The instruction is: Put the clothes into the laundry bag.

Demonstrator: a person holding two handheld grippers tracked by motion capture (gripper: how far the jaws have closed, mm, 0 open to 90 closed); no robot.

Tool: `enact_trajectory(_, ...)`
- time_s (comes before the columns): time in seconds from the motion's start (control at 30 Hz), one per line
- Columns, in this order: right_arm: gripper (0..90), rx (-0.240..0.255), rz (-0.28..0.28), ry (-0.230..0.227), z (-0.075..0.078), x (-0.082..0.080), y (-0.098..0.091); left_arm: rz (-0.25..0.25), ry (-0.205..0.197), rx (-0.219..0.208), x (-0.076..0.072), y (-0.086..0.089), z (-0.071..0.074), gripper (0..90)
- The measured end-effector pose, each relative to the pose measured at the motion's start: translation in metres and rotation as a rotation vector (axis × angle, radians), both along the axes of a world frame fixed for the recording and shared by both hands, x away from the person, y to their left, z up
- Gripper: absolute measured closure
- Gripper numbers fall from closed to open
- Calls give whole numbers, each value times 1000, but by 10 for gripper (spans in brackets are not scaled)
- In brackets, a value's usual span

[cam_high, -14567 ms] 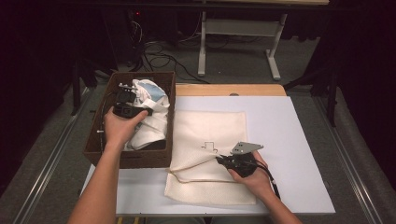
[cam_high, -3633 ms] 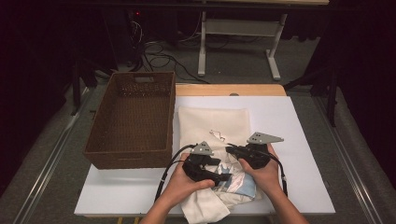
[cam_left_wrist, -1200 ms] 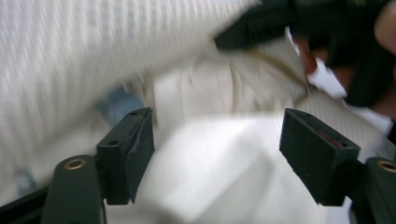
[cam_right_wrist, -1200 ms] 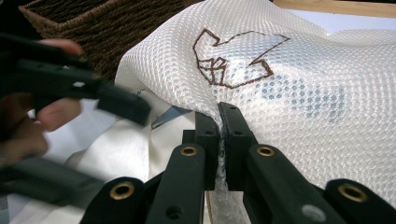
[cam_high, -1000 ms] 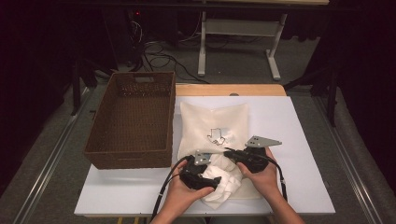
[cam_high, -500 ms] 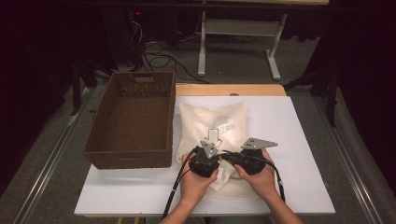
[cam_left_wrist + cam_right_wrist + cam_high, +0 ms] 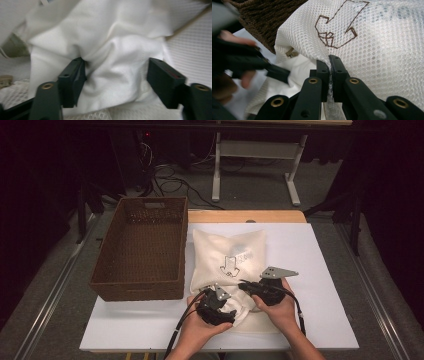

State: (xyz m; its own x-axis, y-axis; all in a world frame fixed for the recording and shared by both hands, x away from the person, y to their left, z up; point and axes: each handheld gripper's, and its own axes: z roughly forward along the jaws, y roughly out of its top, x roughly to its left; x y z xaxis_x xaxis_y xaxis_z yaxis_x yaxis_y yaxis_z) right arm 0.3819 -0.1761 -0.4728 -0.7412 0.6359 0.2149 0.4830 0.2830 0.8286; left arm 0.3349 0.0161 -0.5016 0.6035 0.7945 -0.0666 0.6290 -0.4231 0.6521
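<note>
A white mesh laundry bag point(image 7: 230, 255) with a brown printed mark lies on the white table, its mouth toward the near edge. A white garment point(image 7: 117, 75) bulges out of that mouth. My left gripper point(image 7: 116, 65) sits at the mouth point(image 7: 227, 312); its jaws have just been opening and stand wide, with a fold of the garment between them, touching one pad only. My right gripper point(image 7: 329, 58) is shut on the bag's mesh edge, holding it up just right of the left one point(image 7: 243, 283).
An empty brown wicker basket point(image 7: 142, 245) stands at the table's left, close to the bag. The white table point(image 7: 320, 270) has bare surface to the bag's right and along the near edge. Floor cables and a desk frame lie beyond the far edge.
My left gripper has drawn back from beside the right gripper toward the near edge and its jaws have spread. The right gripper has stayed on the mesh edge.
</note>
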Motion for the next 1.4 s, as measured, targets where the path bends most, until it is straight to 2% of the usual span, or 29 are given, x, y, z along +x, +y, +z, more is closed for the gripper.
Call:
enact_trajectory(0.03, 880, 0, 0, 0, 0, 0, 0, 0, 0, 0, 0, 0, 0, 448)
enact_trajectory(0.07, 880, -2, 1, 1, 0, -1, 0, 18, -11, -5, 2, -3, 1, 448)
enact_trajectory(0.13, 880, -4, 4, -3, 0, -2, 1, 14, -14, -8, 6, -11, 4, 600)
enact_trajectory(0.2, 881, -3, 10, -7, 0, -1, 2, 14, -46, 1, 10, -18, 8, 683)
enact_trajectory(0.27, 881, -5, 17, -7, 0, -2, 2, 27, -45, -69, 19, -16, 8, 767)
enact_trajectory(0.33, 881, -4, 18, -5, 0, -2, 2, 63, -41, -108, 29, -14, 4, 772)
enact_trajectory(0.37, 881, -4, 21, -4, 0, -2, 2, 81, -43, -114, 34, -13, 1, 775)
enact_trajectory(0.4, 881, -5, 26, -4, 0, -2, 1, 99, -68, -105, 36, -14, -1, 775)
enact_trajectory(0.43, 881, -8, 25, -3, -1, -2, 1, 116, -112, -75, 38, -15, -3, 775)
enact_trajectory(0.47, 881, -11, 23, 1, -1, -2, 0, 134, -160, -23, 40, -17, -7, 775)
enact_trajectory(0.5, 882, -12, 18, 3, -2, -2, -1, 154, -183, -6, 42, -16, -12, 775)
enact_trajectory(0.57, 881, -16, 4, 2, -3, 0, -3, 192, -151, -67, 46, -12, -12, 768)
enact_trajectory(0.67, 881, -3, -10, 7, -4, 3, -6, 144, -104, -126, 43, -3, -6, 706)
enact_trajectory(0.7, 881, -1, -14, 8, -4, 3, -7, 118, -91, -158, 41, 2, -3, 653)
enact_trajectory(0.73, 881, 0, -14, 6, -4, 3, -8, 77, -79, -200, 32, 13, 4, 559)
enact_trajectory(0.77, 881, 0, -14, 6, -4, 3, -8, 77, -79, -200, 32, 13, 4, 525)
enact_trajectory(0.8, 880, 6, -18, 9, -4, 3, -8, 48, -103, -208, 22, 21, 10, 500)
enact_trajectory(0.83, 880, 6, -18, 9, -4, 3, -8, 48, -103, -208, 22, 21, 10, 484)
enact_trajectory(0.9, 880, 8, -15, 7, -4, 3, -8, -2, -89, -160, 15, 21, 10, 463)
enact_trajectory(0.93, 880, 7, -15, 6, -4, 3, -7, -43, -41, -88, 8, 17, 3, 386)
enact_trajectory(0.97, 880, 7, -15, 6, -4, 3, -7, -43, -41, -88, 8, 17, 3, 365)
enact_trajectory(1.03, 880, 7, -15, 4, -3, 4, -7, -41, -49, 3, 2, 16, -7, 366)
enact_trajectory(1.07, 880, 8, -16, 4, -3, 3, -7, -30, -58, 23, 0, 17, -11, 367)
enact_trajectory(1.13, 880, 1, -14, 2, -4, 3, -7, -14, -62, -13, -4, 24, -13, 381)
enact_trajectory(1.37, 879, 0, -10, 1, -4, 3, -7, -8, -64, -5, -11, 40, -5, 476)
enact_trajectory(1.4, 879, 1, -9, 0, -4, 3, -8, -1, -56, -22, -11, 42, -3, 481)
